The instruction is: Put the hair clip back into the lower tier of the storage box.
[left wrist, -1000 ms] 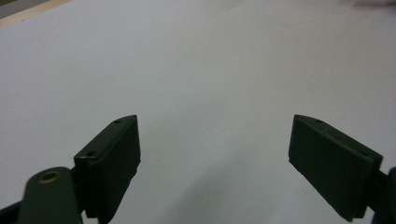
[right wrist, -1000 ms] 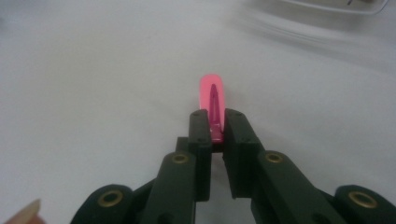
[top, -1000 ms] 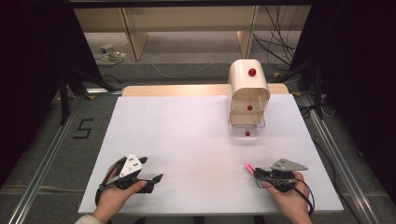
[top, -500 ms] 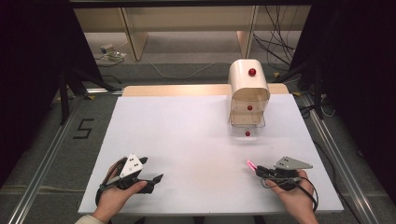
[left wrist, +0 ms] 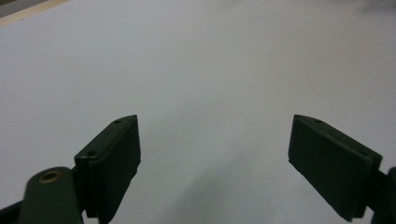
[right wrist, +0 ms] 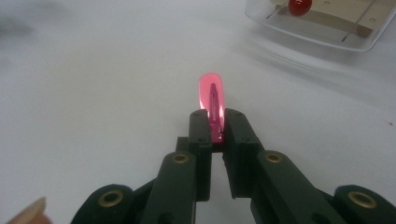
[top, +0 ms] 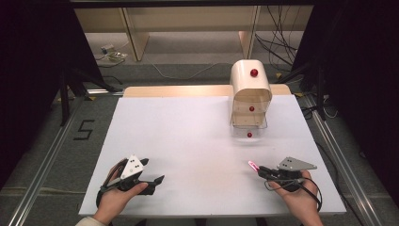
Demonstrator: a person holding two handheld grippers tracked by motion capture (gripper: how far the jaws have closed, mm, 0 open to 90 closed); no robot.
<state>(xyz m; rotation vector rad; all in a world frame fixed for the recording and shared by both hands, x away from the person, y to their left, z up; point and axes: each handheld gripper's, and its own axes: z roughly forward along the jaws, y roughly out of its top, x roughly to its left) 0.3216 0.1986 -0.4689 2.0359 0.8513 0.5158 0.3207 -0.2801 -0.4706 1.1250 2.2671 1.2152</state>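
Over the white table (top: 197,136), right claw (right wrist: 215,122) pinches a pink clip (right wrist: 211,95).

The right gripper (right wrist: 216,122) clamps a glossy pink flat oval piece (right wrist: 211,95) above the white worktop (right wrist: 93,93), a clear plastic tray (right wrist: 327,28) beyond.

Grey carpeted floor (top: 47,141) with a black "5" marking (top: 83,129), pale wooden shelving unit (top: 188,23) behind, loose black cables (top: 282,28) trailing, dark sides.
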